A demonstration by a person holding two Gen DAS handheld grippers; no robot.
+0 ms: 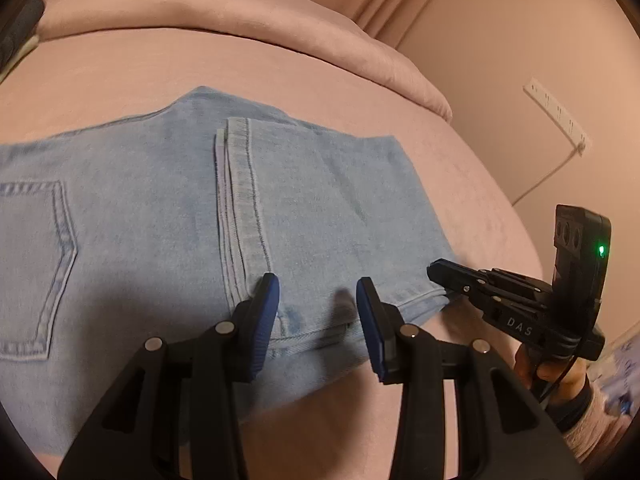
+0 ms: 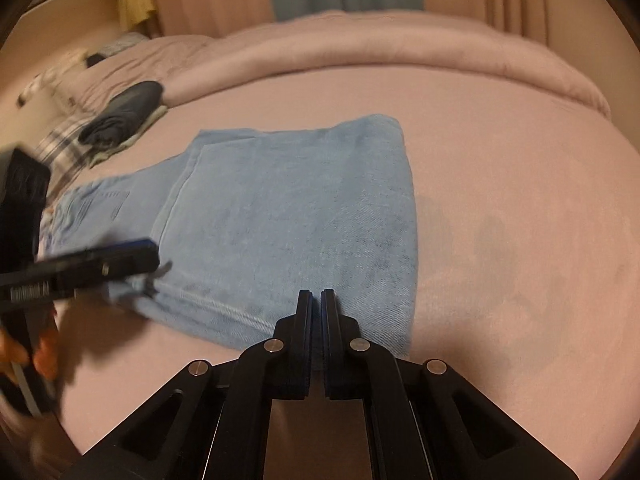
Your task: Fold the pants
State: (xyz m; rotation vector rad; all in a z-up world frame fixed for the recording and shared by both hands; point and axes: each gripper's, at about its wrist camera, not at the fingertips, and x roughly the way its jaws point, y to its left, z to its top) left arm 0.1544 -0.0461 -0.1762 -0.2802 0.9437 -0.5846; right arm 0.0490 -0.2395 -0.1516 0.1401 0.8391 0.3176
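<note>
Your jeans point(image 2: 288, 216) lie folded on the pink bed point(image 2: 500, 184), hem ends laid back over the seat near the back pocket point(image 1: 36, 268). Your left tongs point(image 1: 318, 288) stand wide just above the near edge. Your right tongs point(image 2: 316, 300) are pressed narrow at that same edge; whether they pinch denim, you cannot tell. Dark folded clothes point(image 2: 124, 114) sit well apart by the rolled duvet point(image 2: 360, 52).

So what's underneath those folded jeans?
The jeans lie on a pink bed sheet, which shows all around them. The leg ends are folded over the seat, hiding part of it; whatever sits directly beneath the denim is covered.
</note>
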